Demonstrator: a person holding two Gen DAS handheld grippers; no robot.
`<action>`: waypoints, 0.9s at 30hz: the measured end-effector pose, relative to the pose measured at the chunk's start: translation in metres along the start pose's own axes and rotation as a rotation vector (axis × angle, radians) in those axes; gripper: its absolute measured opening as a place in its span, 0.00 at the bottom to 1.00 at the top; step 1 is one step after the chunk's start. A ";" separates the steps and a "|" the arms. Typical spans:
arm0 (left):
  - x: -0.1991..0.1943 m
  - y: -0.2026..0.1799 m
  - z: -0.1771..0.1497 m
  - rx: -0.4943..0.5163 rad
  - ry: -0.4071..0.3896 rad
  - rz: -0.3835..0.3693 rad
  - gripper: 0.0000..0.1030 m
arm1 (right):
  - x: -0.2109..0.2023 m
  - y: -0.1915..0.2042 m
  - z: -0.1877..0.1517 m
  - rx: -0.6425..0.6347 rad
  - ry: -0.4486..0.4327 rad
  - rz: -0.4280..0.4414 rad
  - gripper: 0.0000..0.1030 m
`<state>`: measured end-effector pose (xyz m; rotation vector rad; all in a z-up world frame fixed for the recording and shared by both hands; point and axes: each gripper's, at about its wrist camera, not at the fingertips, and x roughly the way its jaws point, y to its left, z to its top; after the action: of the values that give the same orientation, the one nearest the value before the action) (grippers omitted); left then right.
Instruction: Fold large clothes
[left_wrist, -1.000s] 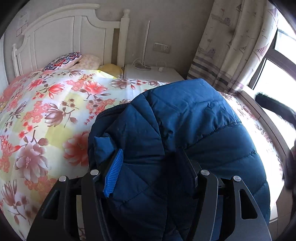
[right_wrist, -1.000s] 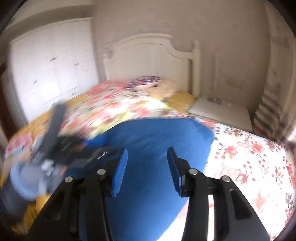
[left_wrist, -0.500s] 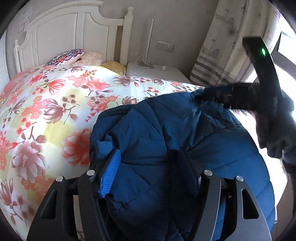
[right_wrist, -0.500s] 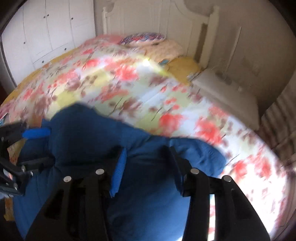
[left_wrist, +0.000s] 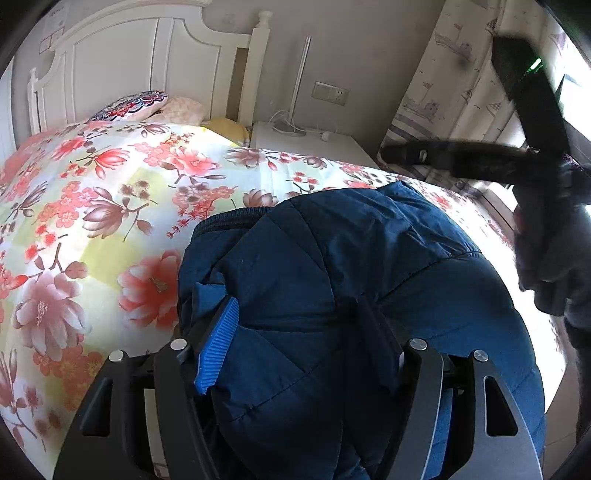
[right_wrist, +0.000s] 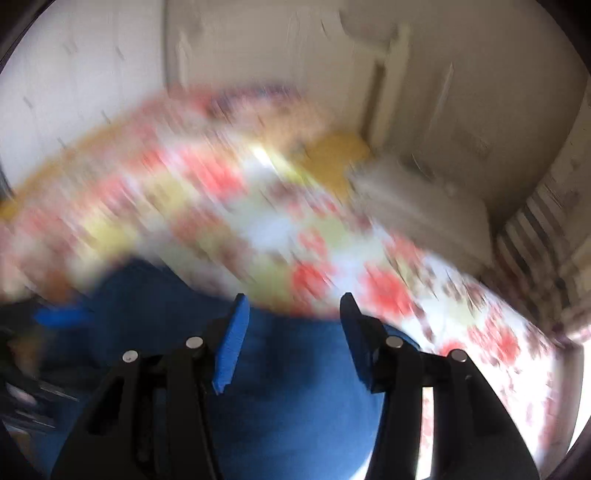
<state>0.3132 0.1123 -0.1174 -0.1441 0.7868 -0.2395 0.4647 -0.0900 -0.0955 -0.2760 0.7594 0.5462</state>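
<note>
Left wrist view: a blue puffer jacket (left_wrist: 351, 266) lies bunched on the floral bed (left_wrist: 110, 192). The left hand-held gripper (left_wrist: 295, 332) has its jaws apart, with a thick fold of the jacket between them. The right hand-held gripper (right_wrist: 291, 328), blurred in its own view, hovers over the jacket with jaws opening and nothing between them.
</note>
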 end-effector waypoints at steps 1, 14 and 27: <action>0.000 0.000 0.000 -0.001 0.001 -0.002 0.64 | -0.005 0.010 0.003 -0.009 -0.012 0.045 0.49; -0.043 0.041 -0.020 -0.208 -0.073 -0.140 0.83 | -0.016 0.025 -0.033 -0.015 -0.019 0.094 0.70; -0.018 0.090 -0.068 -0.449 0.124 -0.398 0.96 | -0.065 -0.056 -0.208 0.622 0.097 0.583 0.93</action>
<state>0.2669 0.2008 -0.1721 -0.7192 0.9240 -0.4481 0.3377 -0.2483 -0.1922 0.5163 1.0699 0.8127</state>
